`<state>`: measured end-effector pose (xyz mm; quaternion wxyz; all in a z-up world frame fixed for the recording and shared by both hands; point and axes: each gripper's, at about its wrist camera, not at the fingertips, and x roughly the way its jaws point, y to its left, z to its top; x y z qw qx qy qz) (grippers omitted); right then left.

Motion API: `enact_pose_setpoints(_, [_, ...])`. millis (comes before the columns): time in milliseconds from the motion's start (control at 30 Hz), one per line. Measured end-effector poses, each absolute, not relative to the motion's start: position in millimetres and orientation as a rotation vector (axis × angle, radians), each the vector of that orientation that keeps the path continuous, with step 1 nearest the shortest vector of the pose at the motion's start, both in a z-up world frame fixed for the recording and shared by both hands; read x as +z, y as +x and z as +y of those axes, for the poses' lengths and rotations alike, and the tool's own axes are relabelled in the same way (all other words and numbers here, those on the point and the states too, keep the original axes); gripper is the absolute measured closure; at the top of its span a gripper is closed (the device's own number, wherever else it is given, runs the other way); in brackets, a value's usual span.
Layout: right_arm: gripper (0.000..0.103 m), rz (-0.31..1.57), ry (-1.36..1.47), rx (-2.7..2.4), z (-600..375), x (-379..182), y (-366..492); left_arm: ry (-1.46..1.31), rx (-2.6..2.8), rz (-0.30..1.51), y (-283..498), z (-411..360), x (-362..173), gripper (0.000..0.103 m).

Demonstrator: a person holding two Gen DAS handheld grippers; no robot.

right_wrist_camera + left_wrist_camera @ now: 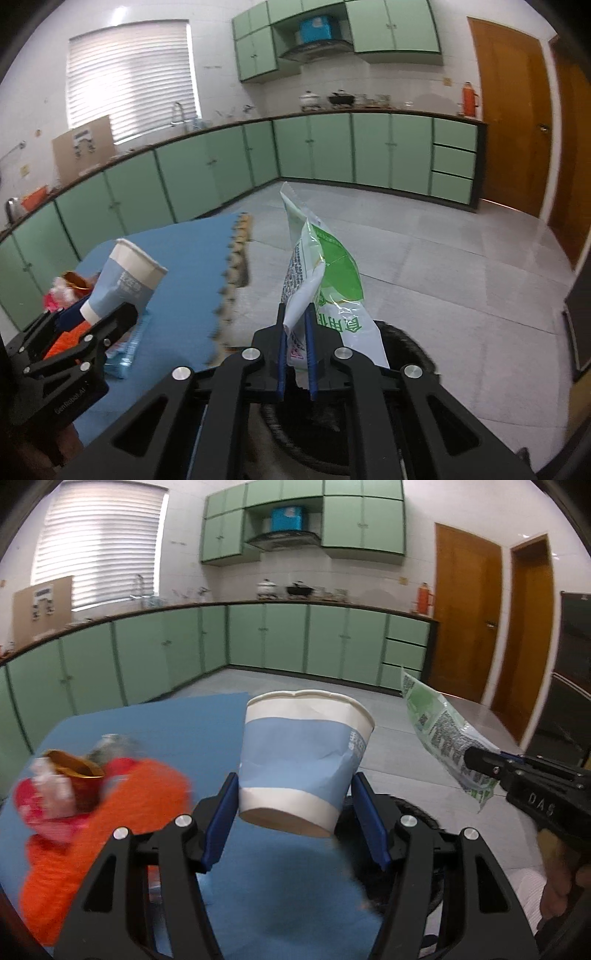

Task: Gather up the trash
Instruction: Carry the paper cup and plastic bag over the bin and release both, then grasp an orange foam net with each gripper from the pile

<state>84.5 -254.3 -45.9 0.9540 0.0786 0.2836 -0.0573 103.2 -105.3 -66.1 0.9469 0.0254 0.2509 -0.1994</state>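
My left gripper [293, 819] is shut on a blue and white paper cup [299, 757], held tilted above the blue mat [155, 731]. The cup also shows in the right wrist view [125, 280]. My right gripper [296, 354] is shut on a green and white plastic wrapper [321, 280], held upright over a black round bin [410, 343]. The wrapper also shows in the left wrist view [443, 734], at the right.
On the mat's left lie an orange cloth [110, 830], a red and gold can [70, 775] and other blurred litter. A blue packet [127, 350] lies on the mat. Green cabinets [258, 638] and wooden doors [465, 613] stand behind.
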Motion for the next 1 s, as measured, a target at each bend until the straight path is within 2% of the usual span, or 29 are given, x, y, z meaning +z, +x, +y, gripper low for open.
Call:
enact_pose_setpoints(233, [0.094,0.626,0.176,-0.189,-296,-65,89,0.068,-0.513,0.578,123,-170,-94,0.041])
enact_pose_setpoints(300, [0.094,0.644,0.173,-0.198,-303,-72,91,0.08,-0.538,0.599,129,-184,-102,0.033])
enact_pose_setpoints(600, [0.092,0.736,0.233,-0.215,-337,-113,105,0.06,-0.552,0.647,152,-193,-120,0.022])
enact_pose_setpoints(667, [0.087,0.762,0.226,-0.206,-337,-117,110,0.062,-0.529,0.637,154,-186,-113,0.02])
enact_pose_setpoints(733, [0.057,0.763,0.227,-0.211,-334,-120,108,0.064,-0.501,0.626,155,-178,-110,0.02])
enact_pose_setpoints(867, [0.046,0.748,0.23,-0.22,-330,-117,107,0.062,-0.453,0.609,149,-160,-102,0.018])
enact_pose_setpoints(933, [0.034,0.736,0.23,-0.217,-324,-112,106,0.063,-0.435,0.596,143,-149,-94,0.016])
enact_pose_setpoints(1000, [0.028,0.715,0.217,-0.213,-316,-104,104,0.068,-0.405,0.568,136,-134,-85,0.015])
